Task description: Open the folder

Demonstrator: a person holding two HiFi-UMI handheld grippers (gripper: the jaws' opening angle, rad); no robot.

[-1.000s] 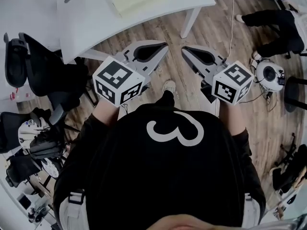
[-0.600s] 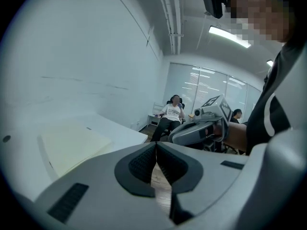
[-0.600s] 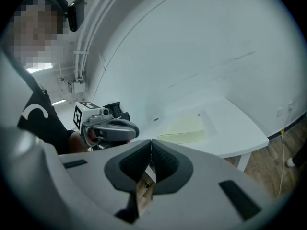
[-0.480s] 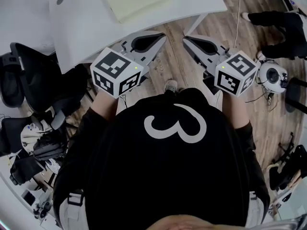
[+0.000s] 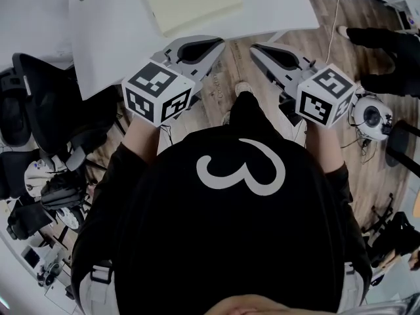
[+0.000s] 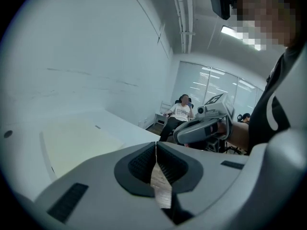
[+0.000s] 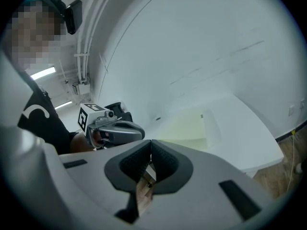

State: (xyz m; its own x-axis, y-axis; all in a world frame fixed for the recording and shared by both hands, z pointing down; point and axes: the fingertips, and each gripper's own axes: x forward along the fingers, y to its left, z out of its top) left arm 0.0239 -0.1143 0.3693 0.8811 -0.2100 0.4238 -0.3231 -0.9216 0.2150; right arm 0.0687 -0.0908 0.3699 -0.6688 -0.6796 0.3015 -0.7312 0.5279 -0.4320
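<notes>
Folder (image 5: 188, 2) pale yellow, flat, seemingly closed.

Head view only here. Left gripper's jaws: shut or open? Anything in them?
Observer: Left gripper view shows the left gripper with its jaws together and nothing between them, only floor showing below the pads.
Operator: And the right?
Observer: Same in the right gripper view: the right gripper is shut and empty.
Operator: Anyone past the table?
Observer: Yes. In the left gripper view a person in a white shirt sits beyond the far corner of the table.
</notes>
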